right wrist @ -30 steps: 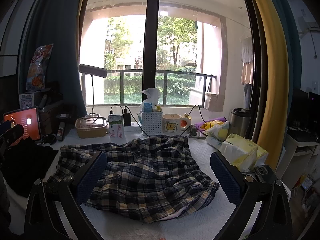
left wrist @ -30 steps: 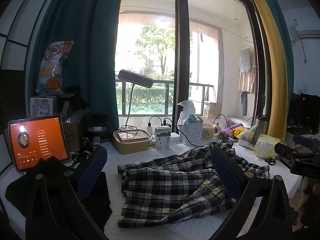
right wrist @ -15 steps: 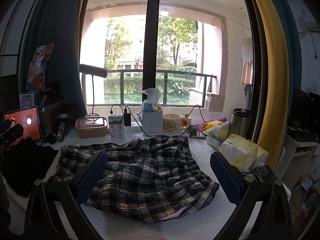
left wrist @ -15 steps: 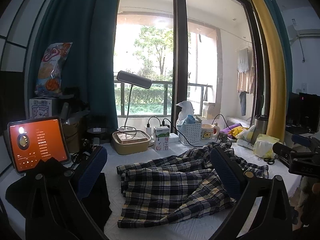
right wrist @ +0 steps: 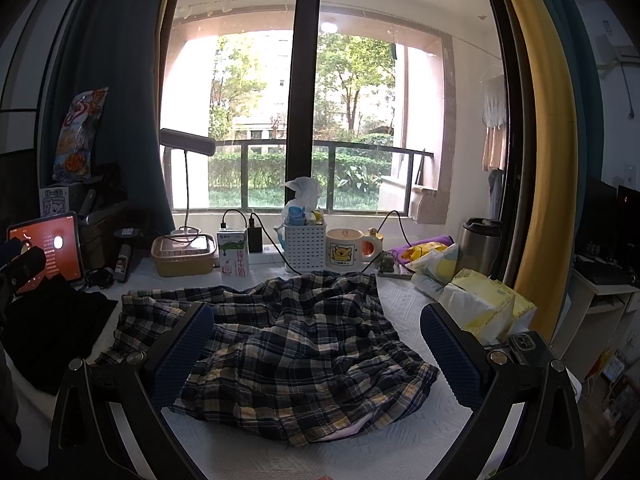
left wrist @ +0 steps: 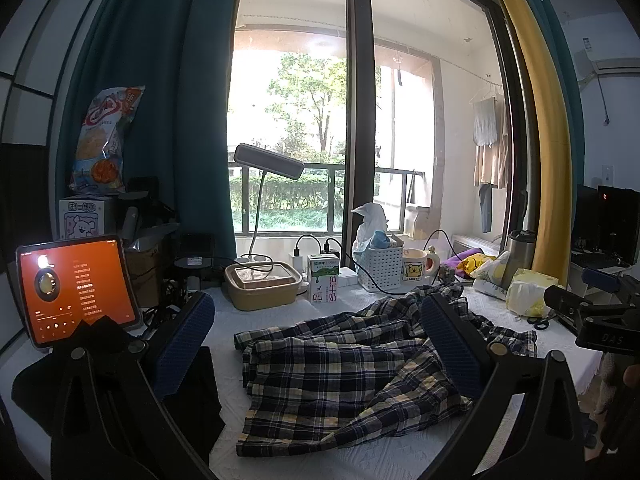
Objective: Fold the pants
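Navy and cream plaid pants [left wrist: 340,376] lie crumpled and unfolded on the white textured table cover [left wrist: 320,460]; they also show in the right wrist view [right wrist: 288,356]. My left gripper [left wrist: 316,344] is open and empty, held above the table on the near left side of the pants. My right gripper [right wrist: 316,352] is open and empty, held above the near edge of the pants. The right gripper also shows at the right edge of the left wrist view [left wrist: 592,316].
A dark cloth [right wrist: 52,328] and a lit tablet [left wrist: 76,288] sit at the left. A lunch box [left wrist: 262,286], milk carton [left wrist: 323,278], white basket [right wrist: 305,242], mug [right wrist: 346,250], steel flask [right wrist: 478,246] and tissue packs [right wrist: 480,308] line the back and right.
Both grippers stay open and almost still; the left view drifts very slightly. The pants have not moved.
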{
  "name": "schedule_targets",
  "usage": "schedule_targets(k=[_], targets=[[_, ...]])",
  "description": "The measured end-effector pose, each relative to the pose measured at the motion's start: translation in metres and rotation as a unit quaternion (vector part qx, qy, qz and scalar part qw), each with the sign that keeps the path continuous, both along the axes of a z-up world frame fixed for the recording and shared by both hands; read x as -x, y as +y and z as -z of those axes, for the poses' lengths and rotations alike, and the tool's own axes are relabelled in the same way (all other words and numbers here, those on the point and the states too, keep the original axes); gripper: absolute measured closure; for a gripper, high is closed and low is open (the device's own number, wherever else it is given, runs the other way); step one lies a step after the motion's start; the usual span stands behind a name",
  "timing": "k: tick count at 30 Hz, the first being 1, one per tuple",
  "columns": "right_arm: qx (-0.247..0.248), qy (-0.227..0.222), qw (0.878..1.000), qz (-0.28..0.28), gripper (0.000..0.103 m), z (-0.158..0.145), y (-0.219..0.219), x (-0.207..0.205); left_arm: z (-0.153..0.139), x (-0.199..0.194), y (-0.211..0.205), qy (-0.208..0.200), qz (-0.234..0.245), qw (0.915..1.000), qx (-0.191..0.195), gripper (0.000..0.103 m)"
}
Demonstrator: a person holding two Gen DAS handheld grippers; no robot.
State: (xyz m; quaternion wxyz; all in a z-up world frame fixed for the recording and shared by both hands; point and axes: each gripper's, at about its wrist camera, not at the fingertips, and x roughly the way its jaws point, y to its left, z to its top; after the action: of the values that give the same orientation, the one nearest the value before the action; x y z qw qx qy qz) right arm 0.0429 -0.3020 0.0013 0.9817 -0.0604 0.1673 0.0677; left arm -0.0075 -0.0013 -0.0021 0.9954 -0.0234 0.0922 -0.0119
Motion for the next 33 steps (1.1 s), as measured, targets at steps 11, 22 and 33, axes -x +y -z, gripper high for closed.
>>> schedule_targets(k=[11, 22, 33], targets=[[0.006, 0.007, 1.0, -0.002, 0.0, 0.001, 0.0, -0.004, 0.0, -0.004, 0.0, 0.004, 0.006, 1.0, 0.0, 0.001], [0.03, 0.035, 0.999, -0.024, 0.0, 0.006, -0.009, -0.072, 0.012, -0.099, 0.041, 0.096, 0.017, 0.9952, -0.004, 0.001], [0.021, 0.108, 0.994, -0.006, 0.0, 0.02, -0.055, -0.184, 0.068, -0.206, 0.078, 0.246, -0.003, 0.969, 0.014, 0.001]])
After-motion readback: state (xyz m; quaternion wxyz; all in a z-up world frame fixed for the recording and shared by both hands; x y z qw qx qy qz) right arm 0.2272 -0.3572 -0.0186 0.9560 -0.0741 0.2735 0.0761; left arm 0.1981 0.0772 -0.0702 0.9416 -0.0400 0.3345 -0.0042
